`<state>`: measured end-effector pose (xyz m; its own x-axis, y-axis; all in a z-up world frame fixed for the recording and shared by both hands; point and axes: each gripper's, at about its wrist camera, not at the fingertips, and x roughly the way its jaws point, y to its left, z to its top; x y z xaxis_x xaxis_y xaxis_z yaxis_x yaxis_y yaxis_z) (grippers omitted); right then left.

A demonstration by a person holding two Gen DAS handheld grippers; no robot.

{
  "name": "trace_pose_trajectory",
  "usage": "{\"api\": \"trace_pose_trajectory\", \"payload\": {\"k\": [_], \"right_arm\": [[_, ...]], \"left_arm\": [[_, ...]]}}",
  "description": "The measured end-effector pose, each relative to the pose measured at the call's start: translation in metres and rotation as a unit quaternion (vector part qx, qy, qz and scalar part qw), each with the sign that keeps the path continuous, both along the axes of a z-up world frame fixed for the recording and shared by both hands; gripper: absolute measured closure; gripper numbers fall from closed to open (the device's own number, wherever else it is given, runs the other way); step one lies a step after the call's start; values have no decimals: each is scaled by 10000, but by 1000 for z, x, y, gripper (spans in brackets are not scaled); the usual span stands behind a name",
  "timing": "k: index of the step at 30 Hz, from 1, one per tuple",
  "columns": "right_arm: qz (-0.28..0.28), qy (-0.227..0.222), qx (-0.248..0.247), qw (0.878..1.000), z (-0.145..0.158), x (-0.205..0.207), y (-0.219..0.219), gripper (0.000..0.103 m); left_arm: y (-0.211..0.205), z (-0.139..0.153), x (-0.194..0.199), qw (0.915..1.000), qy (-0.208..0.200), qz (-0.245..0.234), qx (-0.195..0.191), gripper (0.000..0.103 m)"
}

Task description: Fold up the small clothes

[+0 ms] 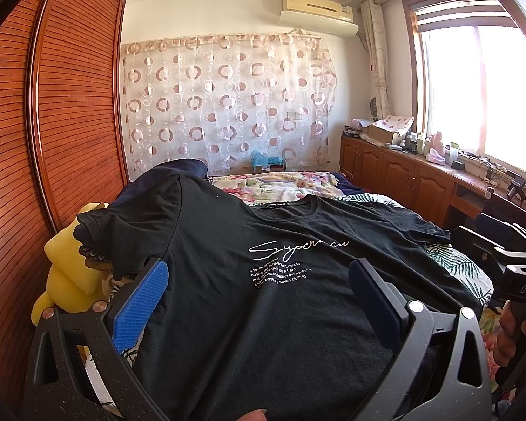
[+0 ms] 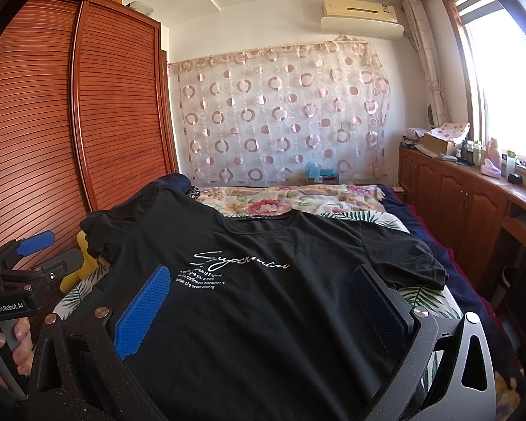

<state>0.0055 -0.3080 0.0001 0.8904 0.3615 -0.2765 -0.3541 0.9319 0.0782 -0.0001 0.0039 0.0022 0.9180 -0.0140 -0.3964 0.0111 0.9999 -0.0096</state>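
A black T-shirt (image 1: 280,245) with white script print lies front up and spread flat on the bed, collar at the far end; it also shows in the right wrist view (image 2: 280,280). My left gripper (image 1: 259,273) is open, its blue pads wide apart above the shirt's lower left part. My right gripper (image 2: 263,280) is open above the shirt's lower right part. Neither holds cloth. The right gripper's body (image 1: 512,266) shows at the right edge of the left view, the left gripper's body (image 2: 21,273) at the left edge of the right view.
The bed (image 2: 427,298) has a leaf-print sheet and a floral quilt (image 2: 291,203) at the far end. A yellow plush toy (image 1: 66,266) lies at the bed's left edge beside a wooden wardrobe (image 1: 70,105). A cluttered cabinet (image 2: 466,189) runs under the window on the right.
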Motion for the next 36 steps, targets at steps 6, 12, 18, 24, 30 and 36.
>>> {"api": "trace_pose_trajectory", "payload": {"k": [6,12,18,24,30,36], "right_arm": [[1,1,-2,10000,0,0,0,0],[40,54,-15,10000,-2,3,2,0],[136,239,-79,9996,-11,15,8,0],[195,255,-155,9994,-6,22,10,0],[302,112,-320,9990,-8,30,23,0],[612,173,-434,9970,-11,50,28,0]], "left_arm": [[0,0,0,10000,3,2,7,0],[-4,4,2,9999,96,-24,-19,0],[9,-3,16,9993,352,116,-32,0],[30,-19,25,9985,484,262,-27,0],[51,-25,34,9972,635,388,9,0],[73,-28,49,9958,813,393,122,0]]}}
